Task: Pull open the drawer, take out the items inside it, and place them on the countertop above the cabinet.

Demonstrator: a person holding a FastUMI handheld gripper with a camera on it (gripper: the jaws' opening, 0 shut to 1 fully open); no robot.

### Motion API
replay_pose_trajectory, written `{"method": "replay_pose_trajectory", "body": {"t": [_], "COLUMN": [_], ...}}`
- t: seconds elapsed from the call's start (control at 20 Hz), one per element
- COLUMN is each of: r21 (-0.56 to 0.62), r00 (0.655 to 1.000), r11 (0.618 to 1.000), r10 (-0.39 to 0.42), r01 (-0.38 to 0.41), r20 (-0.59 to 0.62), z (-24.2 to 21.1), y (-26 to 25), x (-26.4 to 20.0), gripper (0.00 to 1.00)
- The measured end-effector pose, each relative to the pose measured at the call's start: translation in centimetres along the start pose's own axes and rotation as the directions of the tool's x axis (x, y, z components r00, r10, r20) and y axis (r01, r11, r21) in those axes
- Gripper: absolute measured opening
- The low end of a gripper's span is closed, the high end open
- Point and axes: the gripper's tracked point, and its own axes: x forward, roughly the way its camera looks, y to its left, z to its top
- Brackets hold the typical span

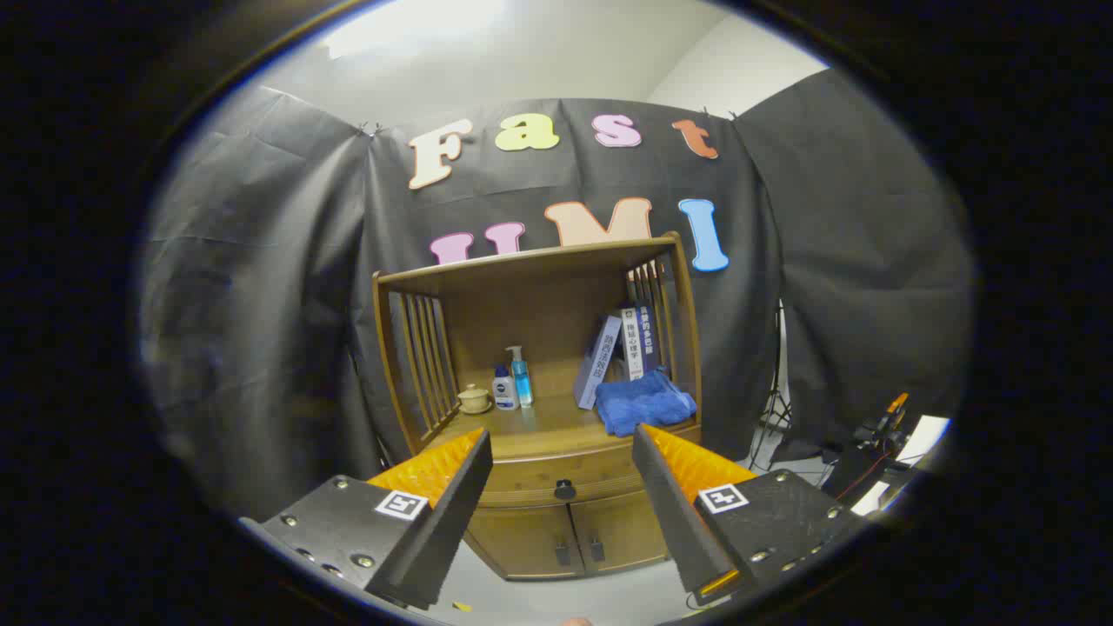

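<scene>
Jaws spread wide, empty; drawer (pixel 565 474) closed, contents hidden.

Drawer (pixel 556 476) shut, contents hidden; both front ends covered by spread fingers of gripper (pixel 562 442), knob (pixel 565 489) visible between them. Cabinet doors (pixel 569 539) partly covered by same fingers. Books (pixel 622 348) lower parts hidden behind blue towel (pixel 645 402). Small cup (pixel 474 398) beside bottles (pixel 513 382) too small for detail

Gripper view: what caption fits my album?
Open gripper faces closed wooden drawer's dark round knob; blue folded towel on countertop.
</scene>
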Motion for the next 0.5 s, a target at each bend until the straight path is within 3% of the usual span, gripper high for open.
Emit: {"method": "replay_pose_trajectory", "body": {"t": [0.5], "r21": [-0.005], "r00": [1.000], "r11": [1.000], "r10": [-0.031], "r01": [0.031], "r20": [0.003], "z": [-0.9], "y": [-0.7], "x": [1.7], "gripper": [0.98]}}
